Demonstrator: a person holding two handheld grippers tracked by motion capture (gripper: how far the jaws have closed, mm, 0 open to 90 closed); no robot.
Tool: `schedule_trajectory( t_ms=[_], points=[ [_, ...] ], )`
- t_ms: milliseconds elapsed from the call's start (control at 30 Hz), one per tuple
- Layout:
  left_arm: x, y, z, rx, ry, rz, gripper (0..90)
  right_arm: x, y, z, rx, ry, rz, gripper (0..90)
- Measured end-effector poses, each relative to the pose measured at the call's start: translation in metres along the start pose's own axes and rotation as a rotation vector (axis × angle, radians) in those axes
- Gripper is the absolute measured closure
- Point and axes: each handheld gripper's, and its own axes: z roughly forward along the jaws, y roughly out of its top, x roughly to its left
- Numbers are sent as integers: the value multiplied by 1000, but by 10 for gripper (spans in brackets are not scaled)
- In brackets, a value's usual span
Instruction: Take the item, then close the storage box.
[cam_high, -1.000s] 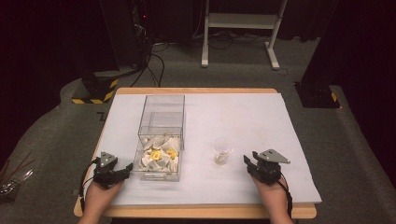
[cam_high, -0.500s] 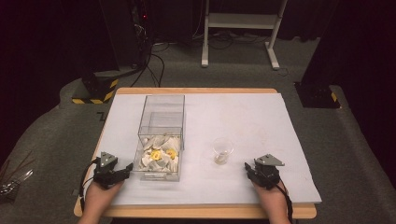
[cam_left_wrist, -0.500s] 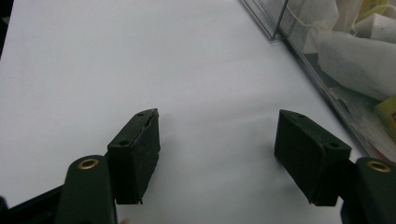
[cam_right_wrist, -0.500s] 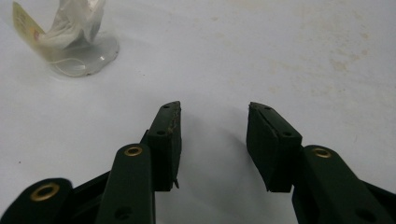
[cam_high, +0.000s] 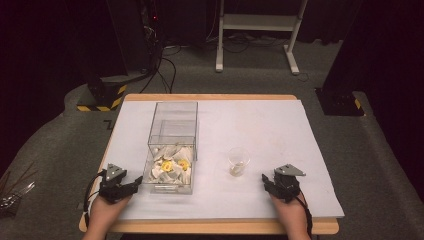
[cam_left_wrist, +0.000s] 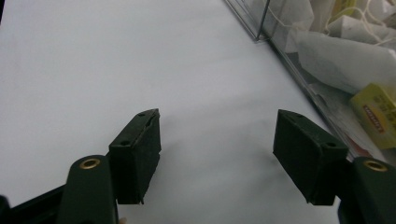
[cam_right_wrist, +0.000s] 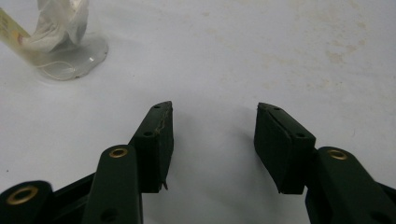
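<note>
A clear plastic box (cam_high: 171, 145) stands on the left half of the white table (cam_high: 280, 130), its near end holding several white tea bags (cam_high: 170, 166) with yellow tags (cam_left_wrist: 377, 112). A small clear cup (cam_high: 238, 161) with a tea bag in it (cam_right_wrist: 60, 21) stands right of the box. My left gripper (cam_high: 131, 185) rests near the front edge just left of the box, open with bare table between its jaws (cam_left_wrist: 215, 135). My right gripper (cam_high: 266, 184) lies near the front right, below and right of the cup; its jaws have just been opening and nothing is between them (cam_right_wrist: 214, 126).
Beyond the table's far edge lie dark floor, cables (cam_high: 165, 65) and a white metal stand (cam_high: 260, 30). A black and yellow striped base (cam_high: 100, 95) sits at the far left corner. The box wall (cam_left_wrist: 289, 60) is close to the left gripper's right jaw.
The right gripper's jaws have spread wider and the hand has shifted slightly toward the front edge. The left gripper, box and cup have stayed put.
</note>
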Motion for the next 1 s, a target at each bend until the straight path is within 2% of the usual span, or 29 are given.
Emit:
schedule_trajectory(
  t_ms=[267,333,400,433,767,1000],
  points=[
    [-1,11,-20,-52,-42,-11,335,0,0,0,3,-1,13,459],
    [-1,14,-24,-58,-75,-36,334,0,0,0,2,-3,11,456],
    [-2,18,-29,-75,-87,-44,334,-1,0,0,2,0,10,456],
    [-3,20,-32,-80,-85,-30,334,-1,0,1,2,1,9,455],
    [-14,30,-49,-122,-76,13,310,-1,0,1,5,-15,20,412],
    [-20,34,-62,-169,-104,3,305,-1,0,1,6,-19,20,403]
  ],
)
